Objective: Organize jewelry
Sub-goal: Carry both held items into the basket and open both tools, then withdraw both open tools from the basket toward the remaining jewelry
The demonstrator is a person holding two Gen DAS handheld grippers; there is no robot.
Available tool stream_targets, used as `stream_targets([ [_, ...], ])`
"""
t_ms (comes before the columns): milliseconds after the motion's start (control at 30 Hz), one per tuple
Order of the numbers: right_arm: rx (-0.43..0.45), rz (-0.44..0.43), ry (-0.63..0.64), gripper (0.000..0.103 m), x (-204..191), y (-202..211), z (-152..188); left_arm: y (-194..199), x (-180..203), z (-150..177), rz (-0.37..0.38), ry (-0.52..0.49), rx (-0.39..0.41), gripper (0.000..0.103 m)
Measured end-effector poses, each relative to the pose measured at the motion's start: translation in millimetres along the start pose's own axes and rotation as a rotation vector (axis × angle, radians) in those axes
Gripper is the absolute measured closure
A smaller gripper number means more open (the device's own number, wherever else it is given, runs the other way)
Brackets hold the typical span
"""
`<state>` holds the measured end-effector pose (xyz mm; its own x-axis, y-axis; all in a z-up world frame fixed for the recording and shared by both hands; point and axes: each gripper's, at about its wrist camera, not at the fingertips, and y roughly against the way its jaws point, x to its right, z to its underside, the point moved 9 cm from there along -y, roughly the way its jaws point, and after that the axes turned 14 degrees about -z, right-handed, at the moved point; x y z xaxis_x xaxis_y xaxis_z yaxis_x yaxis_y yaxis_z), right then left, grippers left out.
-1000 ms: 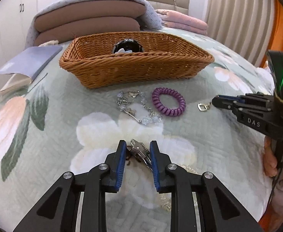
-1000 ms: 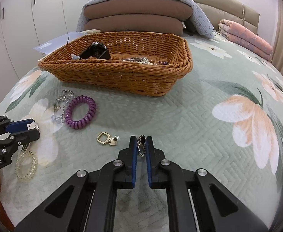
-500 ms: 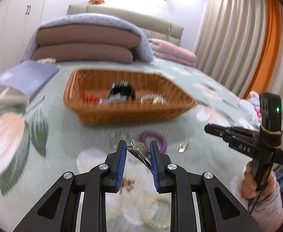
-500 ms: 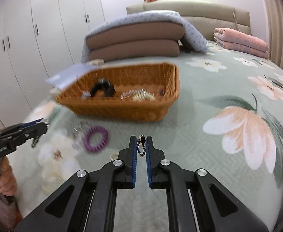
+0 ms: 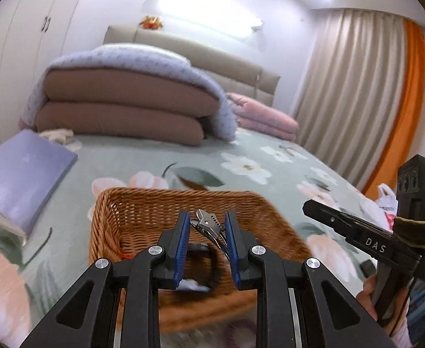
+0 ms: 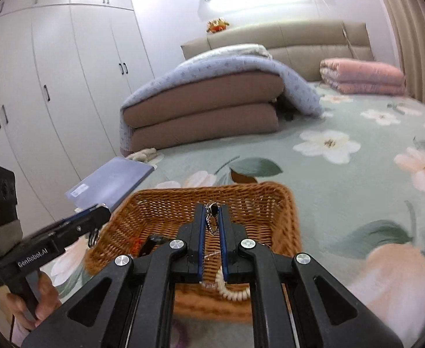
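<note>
My left gripper [image 5: 207, 222] is shut on a silver metal clasp piece [image 5: 208, 223] and holds it above the brown wicker basket [image 5: 131, 211]. My right gripper [image 6: 212, 216] is shut on a small earring with a dark stone and a chain [image 6: 212, 217], also above the basket [image 6: 270, 203]. A black round item [image 5: 209, 261] lies in the basket under my left gripper. A white beaded bracelet [image 6: 232, 290] lies in the basket under my right gripper. The right gripper shows in the left wrist view [image 5: 306, 204], and the left gripper in the right wrist view [image 6: 103, 211].
The basket sits on a bed with a green floral quilt [image 5: 241, 168]. Folded brown bedding [image 5: 119, 116] and pink blankets [image 5: 264, 119] lie at the back. A lilac book [image 5: 21, 171] lies left of the basket. A purple hair tie [image 5: 241, 327] shows blurred near the basket's front.
Both grippers have risen from the quilt and moved forward over the basket, each still holding its piece. The loose jewelry on the quilt has dropped out of view.
</note>
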<state>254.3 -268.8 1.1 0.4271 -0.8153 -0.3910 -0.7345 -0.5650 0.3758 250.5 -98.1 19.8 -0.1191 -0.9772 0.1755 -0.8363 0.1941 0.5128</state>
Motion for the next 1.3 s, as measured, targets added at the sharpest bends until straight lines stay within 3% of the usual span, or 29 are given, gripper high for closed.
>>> stream_targets([
  [200, -0.096, 0.011, -0.034, 0.092, 19.2, -29.1, 28.2, -41.4, -9.6, 30.1, -0.025, -0.004, -0.09, 0.078],
  [400, -0.105, 0.012, -0.046, 0.091, 22.3, -31.0, 34.8, -39.0, -3.9, 36.3, -0.059, -0.049, -0.078, 0.078],
  [500, -0.103, -0.013, -0.083, 0.084, 27.4, -29.5, 36.2, -37.0, -7.6, 36.0, -0.077, -0.049, -0.064, 0.077],
  [533, -0.091, -0.025, -0.091, 0.083, 28.2, -27.1, 35.1, -35.6, -7.6, 35.3, -0.073, -0.046, -0.065, 0.072],
  [567, -0.084, -0.031, -0.094, 0.082, 28.1, -24.5, 34.0, -34.2, -8.1, 34.6, -0.062, -0.038, -0.067, 0.06],
  [633, -0.071, -0.023, -0.087, 0.078, 26.9, -20.6, 33.2, -28.8, -10.1, 32.0, -0.051, -0.021, -0.049, 0.051],
  [800, -0.063, -0.017, -0.064, 0.078, 21.5, -16.6, 33.4, -22.2, -12.6, 29.6, -0.045, -0.012, -0.031, 0.051],
  [900, -0.034, 0.011, -0.029, 0.078, 16.0, -6.1, 31.3, -18.1, -18.3, 27.1, -0.072, 0.002, -0.011, 0.051],
  [1100, 0.037, 0.003, 0.004, 0.078, -7.2, 37.8, 37.4, 17.5, -26.6, 31.6, -0.033, 0.071, 0.029, 0.051],
  [1200, 0.042, -0.011, 0.013, 0.078, -21.0, 69.6, 67.0, 39.1, -26.6, 53.3, -0.015, 0.077, 0.023, 0.052],
  [1300, -0.014, -0.007, 0.009, 0.078, -27.2, 80.6, 99.4, 55.4, -30.3, 88.2, -0.031, 0.075, -0.009, 0.052],
])
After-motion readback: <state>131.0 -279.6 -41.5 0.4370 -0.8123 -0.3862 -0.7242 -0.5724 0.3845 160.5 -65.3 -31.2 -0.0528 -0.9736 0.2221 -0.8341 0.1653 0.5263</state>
